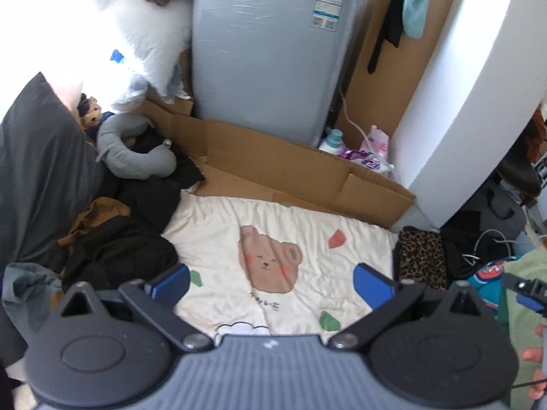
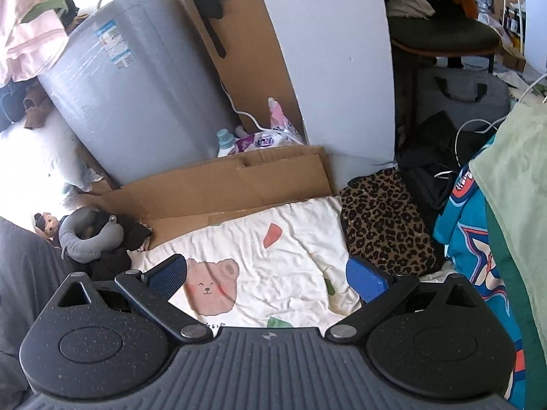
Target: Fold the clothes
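A cream sheet [image 1: 283,225] printed with a bear lies flat ahead; it also fills the middle of the right wrist view as the cream sheet [image 2: 294,239]. My left gripper [image 1: 271,282] hovers open above it, blue pads wide apart, nothing between them. My right gripper [image 2: 266,278] is open too, over the sheet's right part. A folded leopard-print cloth [image 2: 383,218] lies just beyond its right pad; the same leopard-print cloth [image 1: 422,256] shows at the sheet's right edge. A heap of black and brown clothes [image 1: 119,239] lies left. Teal and green garments [image 2: 478,239] hang at right.
Flattened cardboard [image 1: 273,167] borders the sheet's far side, with a grey washing machine [image 1: 270,48] and a white wall panel [image 1: 471,85] behind. A grey neck pillow [image 1: 133,150] and dark pillow [image 1: 37,171] sit left. Bottles and bags [image 2: 253,140], cables [image 2: 478,126] and a chair [image 2: 441,34] crowd the right.
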Demonstrator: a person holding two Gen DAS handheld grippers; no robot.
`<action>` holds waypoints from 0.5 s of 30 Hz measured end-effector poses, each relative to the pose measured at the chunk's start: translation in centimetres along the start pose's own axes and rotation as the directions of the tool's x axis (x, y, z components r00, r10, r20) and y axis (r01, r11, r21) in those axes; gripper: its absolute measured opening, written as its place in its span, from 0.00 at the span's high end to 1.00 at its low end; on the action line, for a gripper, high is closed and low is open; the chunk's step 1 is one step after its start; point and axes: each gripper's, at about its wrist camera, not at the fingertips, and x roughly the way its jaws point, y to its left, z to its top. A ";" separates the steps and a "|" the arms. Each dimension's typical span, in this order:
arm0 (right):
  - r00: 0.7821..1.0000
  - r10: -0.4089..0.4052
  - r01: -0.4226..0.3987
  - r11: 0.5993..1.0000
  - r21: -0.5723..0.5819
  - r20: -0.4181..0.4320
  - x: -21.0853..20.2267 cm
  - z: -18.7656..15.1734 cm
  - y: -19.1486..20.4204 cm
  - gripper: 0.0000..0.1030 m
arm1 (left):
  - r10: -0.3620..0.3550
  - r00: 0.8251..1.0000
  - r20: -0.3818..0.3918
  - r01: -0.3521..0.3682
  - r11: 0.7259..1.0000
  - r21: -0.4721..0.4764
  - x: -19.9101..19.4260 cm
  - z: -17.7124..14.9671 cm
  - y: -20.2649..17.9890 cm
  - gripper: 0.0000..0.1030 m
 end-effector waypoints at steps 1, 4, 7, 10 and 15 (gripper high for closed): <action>1.000 -0.006 0.006 1.000 -0.010 -0.001 -0.1 -0.1 0.4 0.01 | 0.001 1.000 0.001 -0.001 1.000 -0.005 0.0 -0.2 0.3 0.00; 1.000 -0.025 0.025 0.999 -0.038 -0.004 -0.5 -0.6 1.6 0.01 | 0.004 1.000 0.001 -0.004 1.000 -0.013 0.2 -0.8 0.8 0.00; 0.999 -0.038 0.037 0.997 -0.070 -0.009 -0.7 -1.3 2.8 0.01 | 0.000 1.000 0.000 0.000 1.000 -0.012 0.4 -1.6 1.0 0.00; 0.999 -0.040 0.038 0.995 -0.097 -0.028 -0.5 -2.3 3.8 0.01 | 0.005 1.000 0.001 -0.005 1.000 -0.009 0.5 -2.4 1.0 0.00; 0.998 -0.040 0.033 0.988 -0.152 -0.045 -0.6 -3.5 5.8 0.01 | 0.039 0.999 0.014 -0.038 0.999 -0.032 0.3 -3.8 1.6 0.00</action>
